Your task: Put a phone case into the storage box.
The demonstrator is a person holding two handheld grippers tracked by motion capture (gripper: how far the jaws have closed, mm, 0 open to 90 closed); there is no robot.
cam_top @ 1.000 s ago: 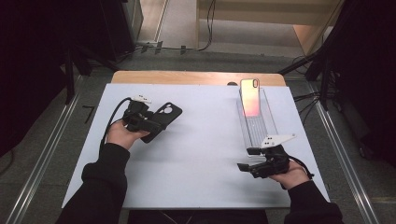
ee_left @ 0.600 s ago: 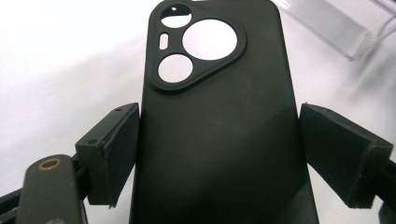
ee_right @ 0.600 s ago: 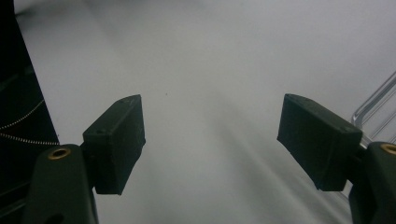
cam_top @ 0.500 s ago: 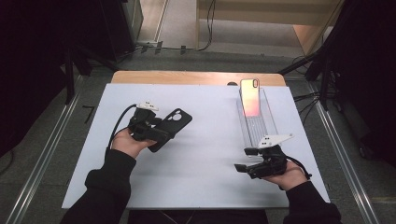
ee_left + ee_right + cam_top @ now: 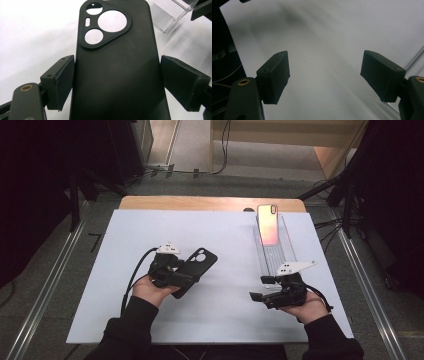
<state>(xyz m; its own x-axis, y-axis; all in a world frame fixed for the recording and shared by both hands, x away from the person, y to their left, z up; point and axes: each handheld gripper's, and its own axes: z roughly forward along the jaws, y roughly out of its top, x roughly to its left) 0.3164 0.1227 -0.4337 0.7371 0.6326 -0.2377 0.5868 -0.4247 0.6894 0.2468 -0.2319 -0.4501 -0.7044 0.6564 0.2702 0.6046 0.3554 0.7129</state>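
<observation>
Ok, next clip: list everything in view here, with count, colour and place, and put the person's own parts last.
phone case: 1, black, held between the left gripper's jaws over the left half of the table, camera cutouts pointing away from the hand
phone: 1, pink-orange glossy back, leaning on the far end of the clear stand
stand: 1, clear plastic, ridged, right half of the table
table: 1, white top with a wooden strip along the far edge
left gripper: 1, black, shut on the phone case
right gripper: 1, black, open, nothing between the jaws, near the stand's close end
sleeves: 2, black, entering from the bottom
</observation>
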